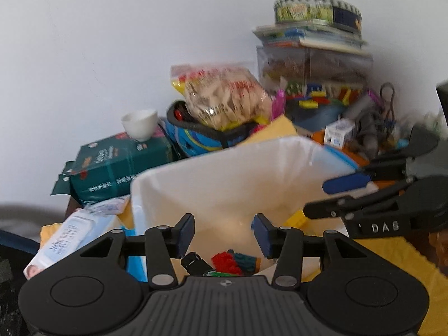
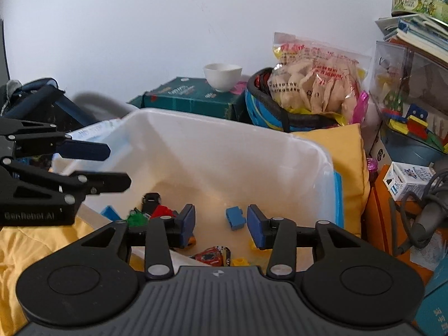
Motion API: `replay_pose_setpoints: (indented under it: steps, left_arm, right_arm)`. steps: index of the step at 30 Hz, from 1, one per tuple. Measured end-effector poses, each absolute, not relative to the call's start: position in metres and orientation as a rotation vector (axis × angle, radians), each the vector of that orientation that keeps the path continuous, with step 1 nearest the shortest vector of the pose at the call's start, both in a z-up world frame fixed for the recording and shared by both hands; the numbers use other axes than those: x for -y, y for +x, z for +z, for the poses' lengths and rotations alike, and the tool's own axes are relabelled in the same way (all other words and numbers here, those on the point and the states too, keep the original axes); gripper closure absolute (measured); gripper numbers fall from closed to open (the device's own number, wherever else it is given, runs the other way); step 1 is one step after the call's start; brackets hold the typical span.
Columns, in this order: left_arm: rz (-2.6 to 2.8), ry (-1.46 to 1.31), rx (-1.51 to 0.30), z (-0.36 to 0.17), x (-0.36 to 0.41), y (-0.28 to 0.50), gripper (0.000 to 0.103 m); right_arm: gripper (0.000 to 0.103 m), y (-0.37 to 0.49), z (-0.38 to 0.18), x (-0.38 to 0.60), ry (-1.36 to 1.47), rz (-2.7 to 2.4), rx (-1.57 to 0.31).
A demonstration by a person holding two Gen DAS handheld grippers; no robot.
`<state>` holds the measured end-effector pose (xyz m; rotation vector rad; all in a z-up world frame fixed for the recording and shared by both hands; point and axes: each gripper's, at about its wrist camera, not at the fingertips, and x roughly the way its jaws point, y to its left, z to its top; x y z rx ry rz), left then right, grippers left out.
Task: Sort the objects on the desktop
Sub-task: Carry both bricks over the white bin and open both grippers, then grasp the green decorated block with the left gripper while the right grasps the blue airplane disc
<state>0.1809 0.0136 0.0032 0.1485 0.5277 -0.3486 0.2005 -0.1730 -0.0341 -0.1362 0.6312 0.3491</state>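
Note:
A white plastic bin [image 2: 224, 145] stands on a yellow cloth and holds small toys: a blue brick [image 2: 235, 217], a red toy [image 2: 161, 211], a green piece [image 2: 137, 218], a black toy car [image 2: 151, 198] and a red wrapped item [image 2: 211, 256]. The bin also shows in the left wrist view [image 1: 224, 173], with red and black toys [image 1: 224, 261] inside. My right gripper [image 2: 221, 225] is open and empty over the bin's near edge. My left gripper [image 1: 224, 233] is open and empty over the bin too. Each gripper shows in the other's view, the left [image 2: 112, 165] and the right [image 1: 316, 198].
Behind the bin lie a green box [image 2: 193, 96] with a white cup [image 2: 222, 77] on it, a blue helmet [image 2: 268, 112] holding a snack bag [image 2: 316, 81], a clear box of bricks [image 2: 406, 95] under books and a tin [image 2: 417, 0], a small white carton [image 2: 408, 179], cables [image 2: 428, 212] and a wipes pack [image 1: 64, 240].

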Motion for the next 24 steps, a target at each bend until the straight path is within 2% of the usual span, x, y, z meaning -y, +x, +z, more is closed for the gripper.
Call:
replay_pose_setpoints:
  steps: [5,13,24]
  left_arm:
    - [-0.337,0.127,-0.499,0.018,-0.026,0.137,0.037]
    - [-0.304,0.13,-0.636,-0.017,-0.037,0.07,0.036]
    - [-0.287,0.029,-0.879,-0.088,-0.041,0.03,0.036]
  right_arm:
    - [0.047,0.164,-0.02,0.173,-0.157,0.376,-0.584]
    - [0.047,0.113,-0.054,0.168,-0.171,0.41,-0.706]
    - [0.047,0.072,-0.111,0.159,-0.195,0.448,-0.862]
